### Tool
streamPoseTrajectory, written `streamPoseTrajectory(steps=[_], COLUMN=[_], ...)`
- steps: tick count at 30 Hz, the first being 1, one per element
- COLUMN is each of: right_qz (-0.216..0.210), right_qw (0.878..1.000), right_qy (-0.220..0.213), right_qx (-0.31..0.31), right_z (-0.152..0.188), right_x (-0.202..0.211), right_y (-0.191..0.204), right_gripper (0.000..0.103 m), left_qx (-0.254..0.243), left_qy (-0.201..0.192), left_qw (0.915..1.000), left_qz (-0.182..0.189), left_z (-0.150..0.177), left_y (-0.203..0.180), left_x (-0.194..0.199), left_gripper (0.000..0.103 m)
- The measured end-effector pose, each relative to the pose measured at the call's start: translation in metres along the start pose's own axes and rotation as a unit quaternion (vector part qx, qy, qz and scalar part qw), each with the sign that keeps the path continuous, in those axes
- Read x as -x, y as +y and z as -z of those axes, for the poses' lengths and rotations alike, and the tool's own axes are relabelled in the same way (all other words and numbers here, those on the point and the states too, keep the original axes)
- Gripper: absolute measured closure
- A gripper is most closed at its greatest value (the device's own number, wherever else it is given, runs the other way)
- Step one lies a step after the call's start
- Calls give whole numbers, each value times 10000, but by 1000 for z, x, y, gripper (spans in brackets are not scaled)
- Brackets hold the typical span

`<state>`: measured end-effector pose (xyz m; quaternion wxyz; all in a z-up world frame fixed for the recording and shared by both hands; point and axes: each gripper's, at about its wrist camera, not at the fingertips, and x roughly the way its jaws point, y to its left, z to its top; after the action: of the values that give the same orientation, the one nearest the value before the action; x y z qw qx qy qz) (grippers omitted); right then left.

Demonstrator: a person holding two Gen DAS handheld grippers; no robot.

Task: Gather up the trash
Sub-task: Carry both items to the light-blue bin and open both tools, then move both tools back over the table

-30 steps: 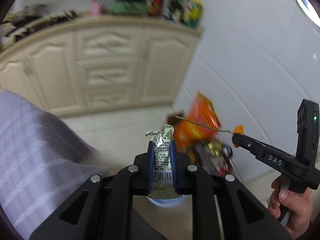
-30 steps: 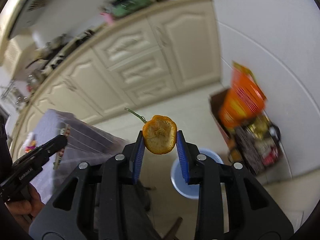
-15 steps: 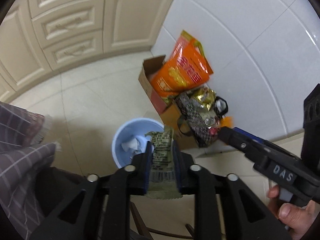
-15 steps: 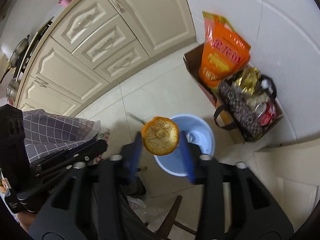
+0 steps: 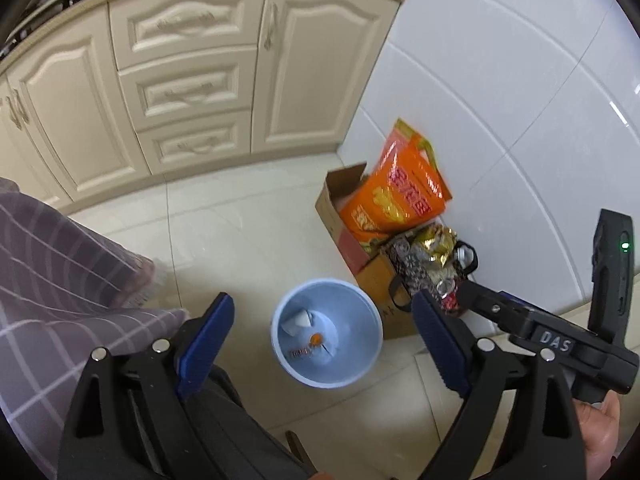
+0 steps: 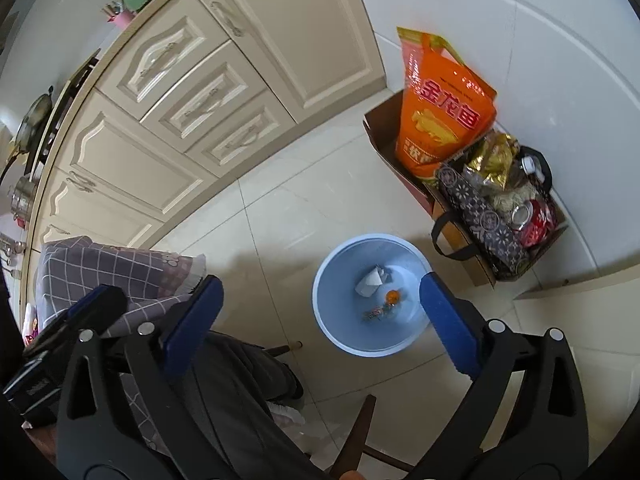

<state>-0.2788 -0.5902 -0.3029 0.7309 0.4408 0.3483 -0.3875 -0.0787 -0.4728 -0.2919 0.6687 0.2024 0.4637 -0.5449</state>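
Left gripper (image 5: 320, 344) and right gripper (image 6: 320, 312) hung over blue bin (image 6: 328, 312), jaws of both opening, nothing between them. Bin stood on tiled floor (image 6: 280, 220) beside cardboard box (image 6: 384, 136). Inside bin: white paper scrap (image 6: 370, 280), wrapper (image 6: 374, 313), orange peel (image 6: 391, 296).

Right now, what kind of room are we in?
Most likely a home kitchen. Cream cabinets with drawers run under a counter, pots and a pan sit on it at the edge of view, and a blue trash bin stands on the tiled floor.

Glossy tiled floor (image 5: 248, 240), smooth plastic bin (image 5: 362, 368).
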Motion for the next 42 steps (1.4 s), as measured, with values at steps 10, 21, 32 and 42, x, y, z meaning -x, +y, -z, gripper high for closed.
streamPoseTrajectory(steps=[10,21,32,42], right_qz=[-102,-600,-1320,-2066], right_qw=[9992,9911,9683,9390], right_qy=[-243,-610,-868,-762], right_qx=[302,1023,1935,2640], right_z=[-3,-10,-4,23], right_x=[25,62,94,110], right_y=[37,117,224,314], right_gripper=[6,6,6,6], left_qx=[82,312,712,1300], left_qy=[-661,-1685,-2609,-2969], left_qw=[9977,9834,9528,9206], left_qz=[-86,-598,-1380,-2179], left_z=[-1,7,31,65], left_y=[13,43,87,138], left_x=[64,164,264,329], left_gripper=[13,12,9,9])
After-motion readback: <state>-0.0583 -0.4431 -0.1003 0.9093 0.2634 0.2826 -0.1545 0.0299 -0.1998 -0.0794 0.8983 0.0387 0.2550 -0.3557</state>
